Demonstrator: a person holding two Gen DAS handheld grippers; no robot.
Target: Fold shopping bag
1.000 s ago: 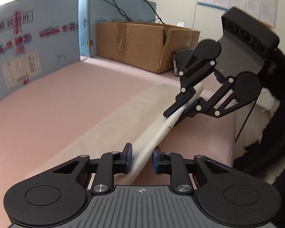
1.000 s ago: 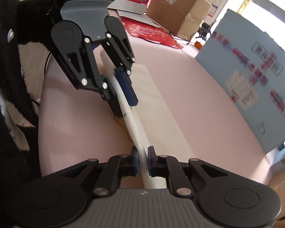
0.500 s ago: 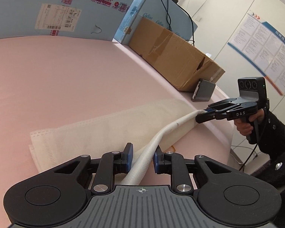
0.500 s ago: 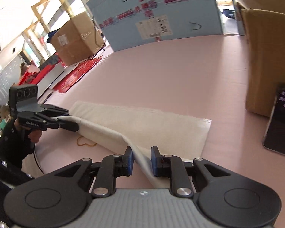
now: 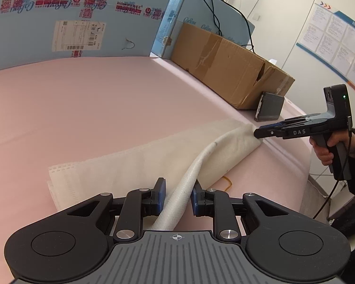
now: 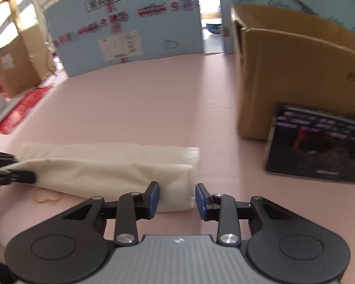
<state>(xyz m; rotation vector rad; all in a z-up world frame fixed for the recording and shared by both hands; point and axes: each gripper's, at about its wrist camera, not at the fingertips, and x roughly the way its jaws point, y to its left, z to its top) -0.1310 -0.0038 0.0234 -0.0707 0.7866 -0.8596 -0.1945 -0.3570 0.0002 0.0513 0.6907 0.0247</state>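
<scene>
The cream non-woven shopping bag [image 5: 139,163] lies folded into a long strip on the pink table [image 5: 82,94]; it also shows in the right wrist view [image 6: 106,165]. My left gripper [image 5: 177,195] has its jaws slightly apart around a fold of the bag, which runs between the blue pads. My right gripper [image 6: 176,197] is open, its pads apart just in front of the bag's right end, holding nothing. In the left wrist view the right gripper [image 5: 260,133] sits at the bag's far end.
A brown cardboard box [image 5: 227,68] and a dark tablet [image 6: 319,144] leaning on it stand at the right. Blue printed boards [image 5: 71,19] wall the back. An orange rubber band [image 6: 45,197] lies by the bag's near edge. The table edge runs at the right.
Both grippers lowered the folded edge onto the table. The right gripper opened and let go of the bag. The left jaws widened slightly.
</scene>
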